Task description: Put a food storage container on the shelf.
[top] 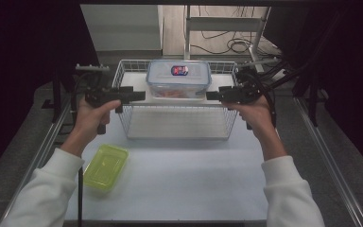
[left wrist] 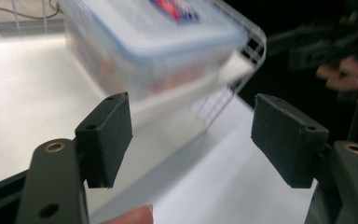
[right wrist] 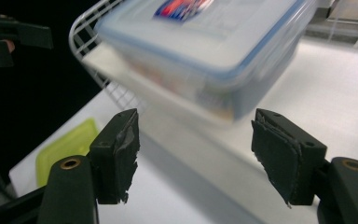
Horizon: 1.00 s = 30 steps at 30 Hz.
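Clear lidded container (top: 178, 79), blue-rimmed, label on lid, orange contents inside, sits level in wire basket (top: 127, 124) at table's 12 o'clock.

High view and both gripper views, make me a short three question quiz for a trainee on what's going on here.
1. True or false: the clear lidded box sits on the wire basket.
2. Which is open? A) left gripper alone B) right gripper alone C) both
3. Fill in: the green container lies on the table nearer the person's ____ arm.

Key:
1. True; it rests on a white board across the rim.
2. C; nothing is between either pair of jaws.
3. Left.
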Motion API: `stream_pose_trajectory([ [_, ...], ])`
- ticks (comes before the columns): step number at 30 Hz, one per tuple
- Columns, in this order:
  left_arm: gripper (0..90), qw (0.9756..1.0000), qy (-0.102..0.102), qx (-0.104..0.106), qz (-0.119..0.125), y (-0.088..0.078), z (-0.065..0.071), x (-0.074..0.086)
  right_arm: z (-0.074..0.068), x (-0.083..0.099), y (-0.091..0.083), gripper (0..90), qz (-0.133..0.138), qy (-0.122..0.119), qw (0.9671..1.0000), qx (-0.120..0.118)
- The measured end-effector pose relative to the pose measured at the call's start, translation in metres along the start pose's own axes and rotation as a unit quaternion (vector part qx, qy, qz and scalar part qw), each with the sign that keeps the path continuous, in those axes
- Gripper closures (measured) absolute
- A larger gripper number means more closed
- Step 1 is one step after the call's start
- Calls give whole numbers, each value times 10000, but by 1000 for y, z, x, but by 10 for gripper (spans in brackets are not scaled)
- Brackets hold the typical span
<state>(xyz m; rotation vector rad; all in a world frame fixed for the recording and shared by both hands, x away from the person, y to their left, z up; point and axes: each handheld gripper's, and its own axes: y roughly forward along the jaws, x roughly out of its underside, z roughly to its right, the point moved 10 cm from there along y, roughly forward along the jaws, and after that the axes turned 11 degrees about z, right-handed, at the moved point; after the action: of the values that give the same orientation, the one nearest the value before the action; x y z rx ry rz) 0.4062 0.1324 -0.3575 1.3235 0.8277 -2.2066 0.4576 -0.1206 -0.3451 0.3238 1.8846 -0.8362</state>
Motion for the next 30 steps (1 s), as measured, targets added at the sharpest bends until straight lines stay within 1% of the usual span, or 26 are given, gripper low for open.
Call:
stream_pose_trajectory([
  [1,284,10000,4,13,-51,-3,3,8,-3,5,-3,323,-20,-46,10000,-16],
  [2,284,10000,4,13,-51,-3,3,8,-3,5,-3,323,-20,-46,10000,-16],
  [3,285,9999,-1,20,-143,-10,7,23,-9,18,-10,325,-101,-112,9999,-78],
  [5,286,9998,36,-22,-211,-18,11,37,-14,31,-17,328,-231,-197,9995,-125],
  [7,287,9994,122,-85,-309,-24,13,52,-19,46,-23,331,-337,-276,9989,-153],
  [8,288,9994,122,-85,-309,-24,13,52,-20,53,-26,333,-397,-304,9986,-143],
  [9,288,9989,195,-166,-401,-29,15,65,-20,60,-29,338,-437,-351,9983,-129],
  [10,287,9989,195,-166,-401,-29,15,65,-20,60,-29,338,-437,-351,9983,-129],
  [11,287,9983,225,-247,-485,-34,15,78,-22,74,-33,343,-548,-378,9977,-132],
  [13,285,9978,242,-296,-549,-37,15,90,-22,88,-36,346,-643,-418,9970,-111],
  [14,284,9978,242,-296,-549,-37,15,90,-22,88,-36,346,-643,-418,9970,-111],
  [15,284,9975,225,-344,-582,-40,14,100,-24,101,-39,348,-721,-447,9963,-153],
  [17,281,9975,175,-346,-595,-42,13,108,-26,114,-41,350,-788,-465,9956,-179],
  [18,280,9975,175,-346,-595,-42,13,108,-26,119,-41,350,-820,-484,9953,-189],
  [19,278,9973,121,-347,-633,-44,13,117,-27,124,-41,351,-854,-484,9950,-205],
  [21,271,9965,138,-388,-727,-44,12,126,-27,135,-40,352,-975,-491,9938,-228],
  [22,267,9965,138,-388,-727,-44,12,126,-27,135,-40,352,-975,-491,9938,-228],
  [23,266,9959,130,-418,-787,-44,10,133,-27,143,-38,353,-1058,-491,9929,-235],
  [26,263,9949,153,-455,-883,-44,7,142,-25,155,-35,355,-1101,-421,9926,-286],
  [27,262,9946,161,-478,-910,-44,6,144,-24,158,-34,355,-1163,-403,9920,-293],
  [28,261,9946,161,-478,-910,-44,6,144,-23,161,-33,355,-1220,-400,9914,-270],
  [30,259,9933,234,-550,-990,-44,2,150,-21,164,-32,355,-1229,-379,9914,-251],
])
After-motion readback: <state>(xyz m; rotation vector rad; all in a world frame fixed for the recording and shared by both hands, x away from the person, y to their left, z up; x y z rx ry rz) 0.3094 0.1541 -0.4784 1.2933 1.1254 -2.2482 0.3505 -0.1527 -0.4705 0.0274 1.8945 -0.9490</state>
